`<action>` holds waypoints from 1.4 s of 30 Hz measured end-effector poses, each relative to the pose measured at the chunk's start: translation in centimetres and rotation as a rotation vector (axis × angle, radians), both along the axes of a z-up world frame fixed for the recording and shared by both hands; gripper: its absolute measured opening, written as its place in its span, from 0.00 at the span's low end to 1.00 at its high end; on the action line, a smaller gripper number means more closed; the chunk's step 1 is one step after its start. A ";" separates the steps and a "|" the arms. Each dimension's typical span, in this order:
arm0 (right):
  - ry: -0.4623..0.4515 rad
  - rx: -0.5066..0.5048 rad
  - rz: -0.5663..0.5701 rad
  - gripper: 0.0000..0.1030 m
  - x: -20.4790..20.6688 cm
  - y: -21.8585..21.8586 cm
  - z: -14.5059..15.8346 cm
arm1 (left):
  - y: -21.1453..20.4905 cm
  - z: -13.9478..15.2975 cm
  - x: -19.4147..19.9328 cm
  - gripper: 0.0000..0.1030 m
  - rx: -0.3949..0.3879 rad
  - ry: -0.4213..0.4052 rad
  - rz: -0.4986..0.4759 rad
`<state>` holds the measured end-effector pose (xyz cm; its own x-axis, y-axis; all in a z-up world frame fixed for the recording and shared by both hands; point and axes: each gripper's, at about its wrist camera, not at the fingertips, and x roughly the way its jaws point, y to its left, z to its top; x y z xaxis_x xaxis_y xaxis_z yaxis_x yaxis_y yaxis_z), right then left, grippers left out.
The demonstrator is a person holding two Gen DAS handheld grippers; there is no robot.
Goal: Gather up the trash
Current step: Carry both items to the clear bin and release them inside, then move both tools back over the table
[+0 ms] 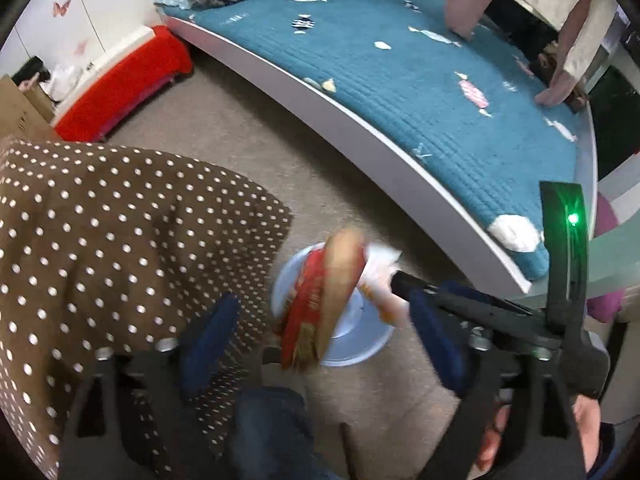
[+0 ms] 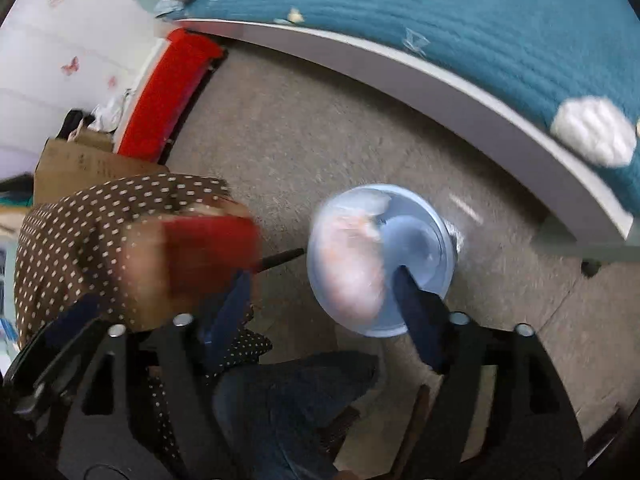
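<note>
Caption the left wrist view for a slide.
Open left gripper above a pale blue bin, red-and-tan wrapper between its fingers, beside the bed.

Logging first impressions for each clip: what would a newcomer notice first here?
A red-and-tan wrapper, blurred, sits between the open fingers of the left claw, above a pale blue bin on the floor. Behind it curves a teal bed strewn with candy wrappers. A brown polka-dot cloth fills the left.

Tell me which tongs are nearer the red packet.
Left. The packet is loose in the air between the fingers of the open left tongs, above the bin. The open right tongs are off to its side, around a pale wrapper.
</note>
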<state>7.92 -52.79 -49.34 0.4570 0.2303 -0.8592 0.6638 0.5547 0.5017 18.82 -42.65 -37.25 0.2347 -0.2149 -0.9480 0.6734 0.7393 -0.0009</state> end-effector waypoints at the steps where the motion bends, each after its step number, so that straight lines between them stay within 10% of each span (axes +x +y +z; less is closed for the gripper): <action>1: 0.001 0.003 -0.014 0.87 -0.4 -0.1 0.0 | 0.1 0.0 0.0 0.86 0.011 -0.009 0.001; 10: -0.024 -0.077 -0.079 0.94 -2.9 -0.5 3.0 | 1.8 2.6 -1.3 0.86 -0.044 -0.054 -0.001; 23: -0.245 -0.315 -0.068 0.94 -3.6 3.4 17.3 | 7.2 13.7 -5.2 0.88 -0.243 -0.255 0.016; 42: -0.573 -0.522 0.300 0.94 -0.2 19.0 31.8 | 22.9 24.0 -7.0 0.88 -0.377 -0.519 0.193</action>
